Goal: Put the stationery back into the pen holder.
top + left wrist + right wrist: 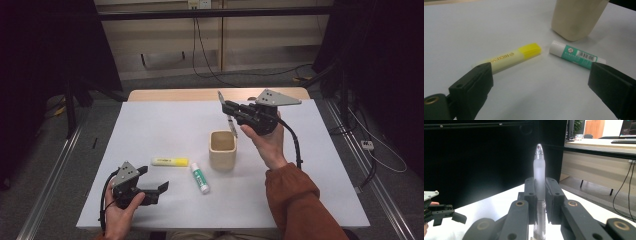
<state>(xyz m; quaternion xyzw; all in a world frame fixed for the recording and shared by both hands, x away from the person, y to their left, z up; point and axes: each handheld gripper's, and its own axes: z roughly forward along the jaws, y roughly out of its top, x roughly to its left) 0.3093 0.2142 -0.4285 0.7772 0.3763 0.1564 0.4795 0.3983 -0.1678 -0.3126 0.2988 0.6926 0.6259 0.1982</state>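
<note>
High view: above the near edge, facing forward and down over the whole white table (165, 125). Left gripper view: low, close to the tabletop, sharing the yellow highlighter (509, 57), glue stick (575, 54) and beige cup (576, 17). Right gripper view: raised, facing level across the room.

On the table (165, 120) the cup (222, 149) stands near the middle. The highlighter (170, 161) lies to its left, and the glue stick (200, 177) lies just before it, a little left, close to the highlighter's end but apart from it. My left gripper (152, 180) rests at the near left edge, facing both. My right gripper (225, 107) hangs above and behind the cup, with the pen (539, 187) between its jaws.
</note>
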